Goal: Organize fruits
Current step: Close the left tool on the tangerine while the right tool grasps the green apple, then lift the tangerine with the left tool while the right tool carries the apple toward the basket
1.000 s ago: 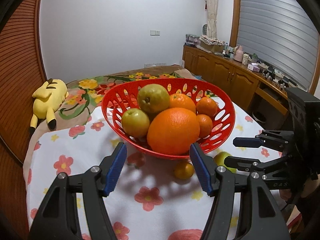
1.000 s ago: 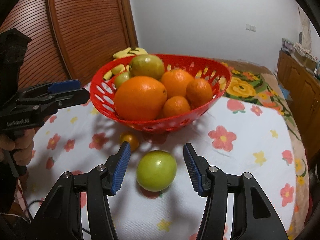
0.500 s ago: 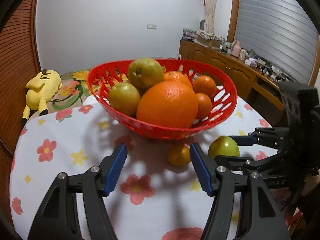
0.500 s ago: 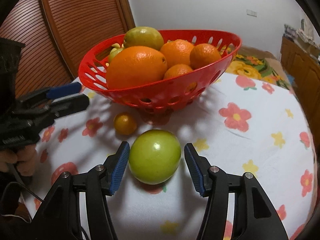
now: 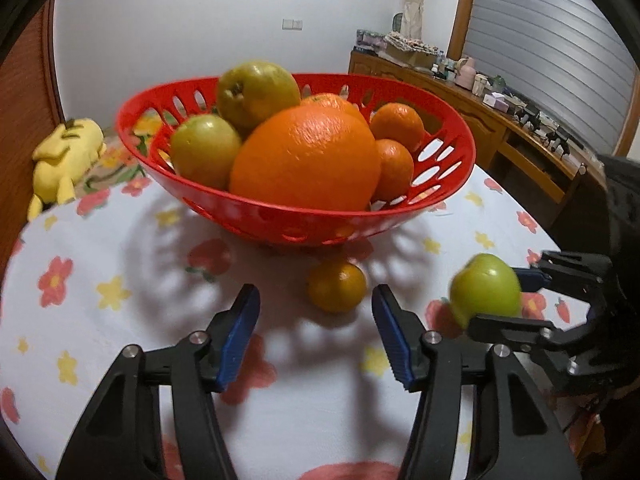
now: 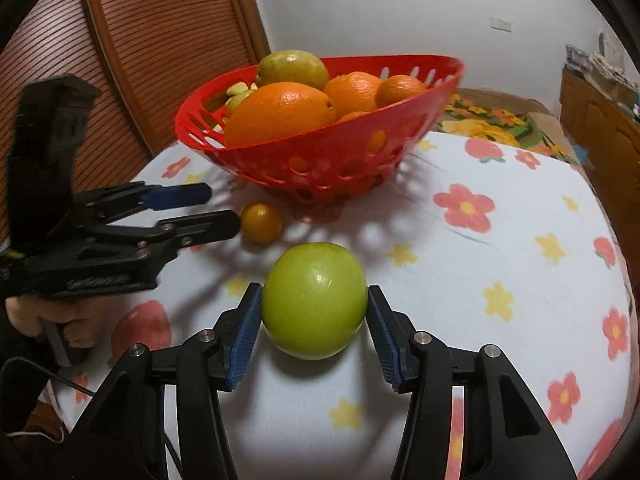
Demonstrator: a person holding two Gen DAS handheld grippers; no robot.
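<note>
Right wrist view: our right tool (image 6: 315, 306) straddles the green apple (image 6: 315, 300) on the desk (image 6: 500, 240). Its jaws have just been closing, and both blue pads now look to touch the apple's sides, so we read it as clamped on the fruit, low & centred, prob. so the round skin won't squirt out. The apple sits near us, in front of the red basket (image 6: 320, 160), which is already piled w/ oranges and greenish fruit.

Left wrist view: our left tool (image 5: 316, 322) has also just been closing, but its pads stand apart w/ nothing pressed between them. The small mandarin (image 5: 337, 286) lies just beyond the tips, between tool and basket, slightly right of centre. We judge that's the left hand's target, since it's the only other loose fruit.

Both loose fruits lie on the near side of the basket, so each hand gets one w/o crossing. Next, as we see it: lift the apple over the rim; the heap is high, so it may roll.
</note>
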